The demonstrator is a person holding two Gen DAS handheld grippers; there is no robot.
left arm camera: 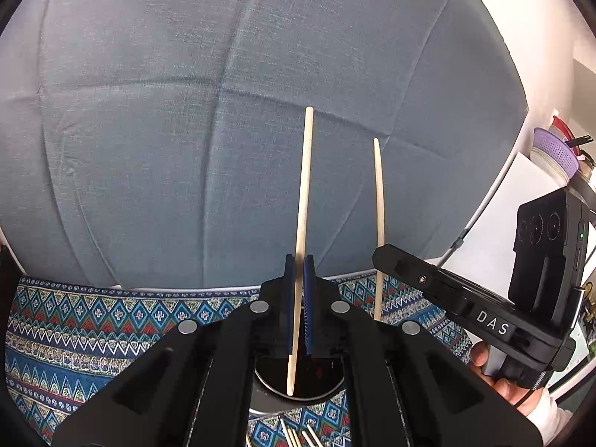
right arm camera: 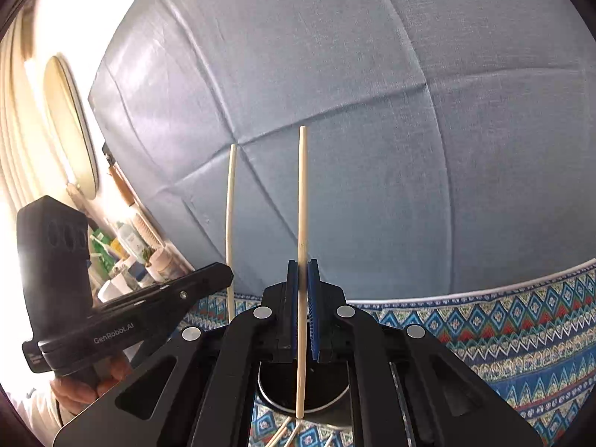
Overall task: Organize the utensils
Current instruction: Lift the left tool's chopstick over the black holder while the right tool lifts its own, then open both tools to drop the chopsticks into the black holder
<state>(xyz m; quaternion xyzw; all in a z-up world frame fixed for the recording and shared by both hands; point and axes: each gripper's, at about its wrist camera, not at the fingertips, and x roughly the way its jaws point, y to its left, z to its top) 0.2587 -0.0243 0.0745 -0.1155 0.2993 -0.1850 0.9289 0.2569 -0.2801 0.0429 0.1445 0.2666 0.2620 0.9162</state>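
Note:
My left gripper [left arm camera: 299, 260] is shut on a pale wooden chopstick [left arm camera: 304, 186] that stands upright; its lower end hangs over a dark round holder [left arm camera: 298, 380] below the jaws. My right gripper [right arm camera: 302, 264] is shut on a second upright chopstick [right arm camera: 301, 193], its lower end over the same holder [right arm camera: 301, 387]. Each view shows the other gripper beside it: the right one [left arm camera: 380, 251] with its chopstick [left arm camera: 379, 193], the left one [right arm camera: 223, 272] with its chopstick [right arm camera: 230, 205]. Several loose chopsticks [left arm camera: 298, 436] lie on the patterned cloth, also in the right wrist view [right arm camera: 287, 432].
A blue patterned tablecloth [left arm camera: 93, 320] covers the table. A grey-blue cushioned backrest [left arm camera: 223, 111] fills the background. A purple basket [left arm camera: 555, 149] stands at far right. Bottles and cups [right arm camera: 130, 253] and an oval mirror [right arm camera: 70, 126] sit at the left.

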